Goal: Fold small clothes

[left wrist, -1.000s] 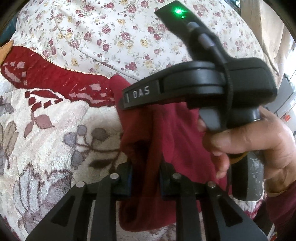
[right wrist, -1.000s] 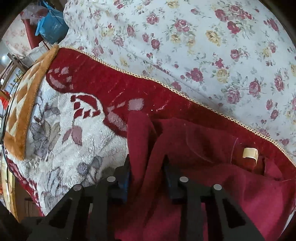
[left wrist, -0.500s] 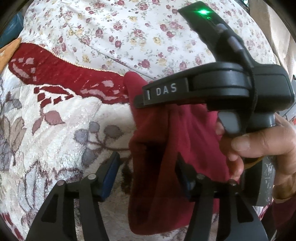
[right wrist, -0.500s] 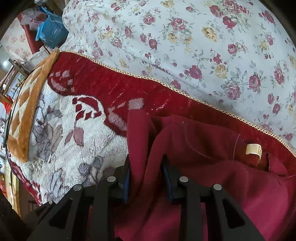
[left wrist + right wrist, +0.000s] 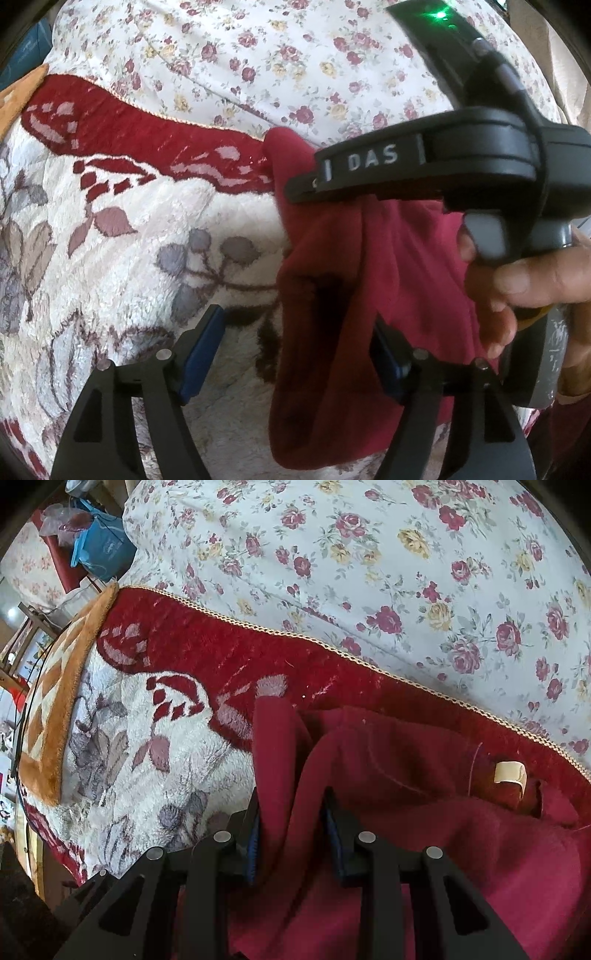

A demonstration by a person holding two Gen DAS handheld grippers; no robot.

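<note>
From the left wrist, the left gripper point(image 5: 295, 354) has its jaws opening wide; the folded edge of the dark red garment point(image 5: 369, 277) lies between them, unpressed, on the plush floral blanket point(image 5: 129, 258). The right gripper point(image 5: 424, 162) crosses above, held by a hand point(image 5: 524, 280). From the right wrist, the right gripper point(image 5: 291, 834) pinches a raised fold of the garment point(image 5: 424, 794) between narrow jaws, beside a rose-print sheet point(image 5: 406, 572).

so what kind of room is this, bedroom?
Most likely a bedroom, at home. The red garment lies on a plush patterned blanket spread over a bed, beside a flowered sheet, and household clutter with a blue bag sits at the far edge.
</note>
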